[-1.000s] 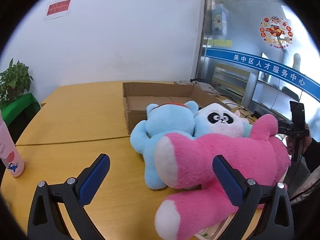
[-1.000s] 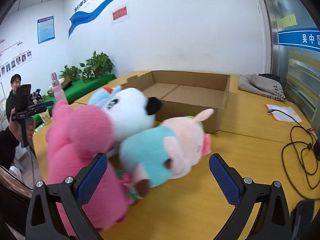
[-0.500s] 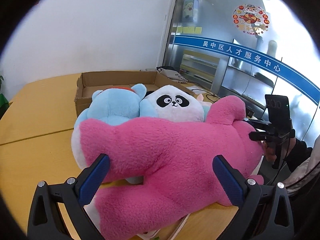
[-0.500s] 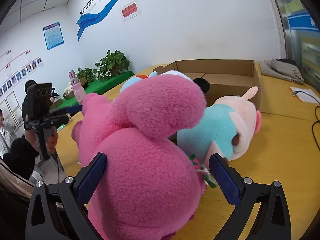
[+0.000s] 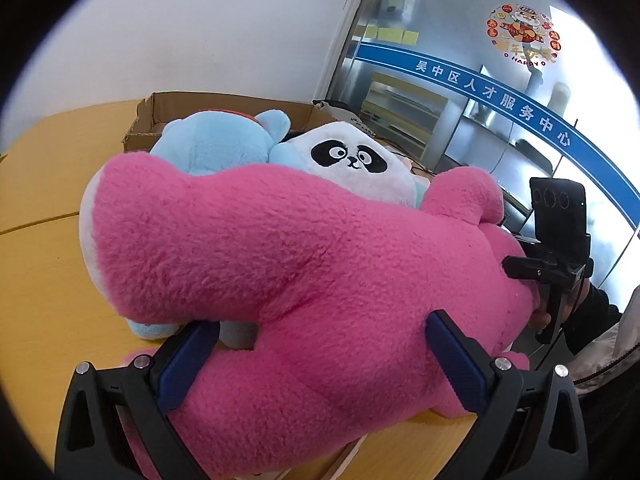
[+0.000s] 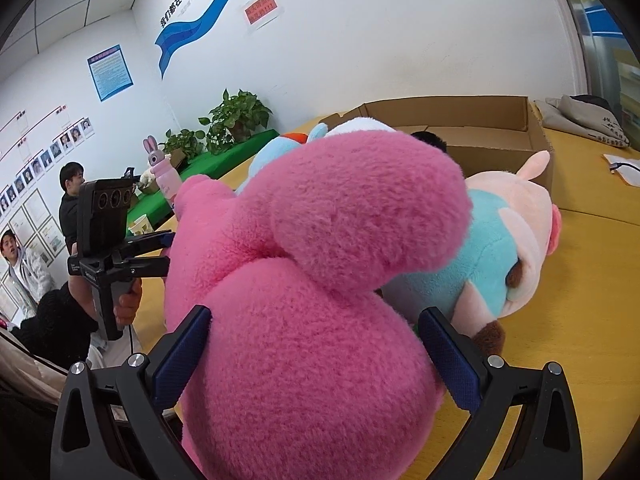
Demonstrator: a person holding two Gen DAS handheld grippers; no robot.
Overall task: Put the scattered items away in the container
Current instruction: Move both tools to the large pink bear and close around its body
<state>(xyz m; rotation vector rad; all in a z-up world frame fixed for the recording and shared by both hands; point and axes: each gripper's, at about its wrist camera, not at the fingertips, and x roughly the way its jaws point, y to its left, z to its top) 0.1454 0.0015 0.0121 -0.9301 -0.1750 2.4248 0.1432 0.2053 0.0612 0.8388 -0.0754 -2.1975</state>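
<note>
Pink plush toy [image 5: 304, 264] fills the space between the two blue pads of the left gripper [image 5: 320, 344]; both pads stand wide apart, each pressed against the fur on its side, so the jaws are spread around the toy and I cannot tell if they already squeeze it. From the right wrist view the same pink plush toy [image 6: 312, 320] sits between the pads of the right gripper [image 6: 316, 344], which are also wide apart and touch the fur on both sides. The toy lies on the yellow table [image 5: 36, 280], very close in front of both tools. Just behind it, farther from the left gripper, lie a light blue plush [image 5: 212, 148] and a white panda plush [image 5: 352, 160], both touching the pink one. On the right side of the right gripper, beside the pink toy, lies a pig plush [image 6: 500, 248] with a turquoise body and pale pink head. Beyond all the toys, farthest from the tools, stands the open cardboard box [image 6: 480, 128]; its inside looks bare as far as it is visible. In the left wrist view, to the right of the gripper, the person's hand [image 5: 568, 304] holds the black handle of the other gripper. Past the table's far side there are green plants [image 6: 236, 116] against the white wall.
</note>
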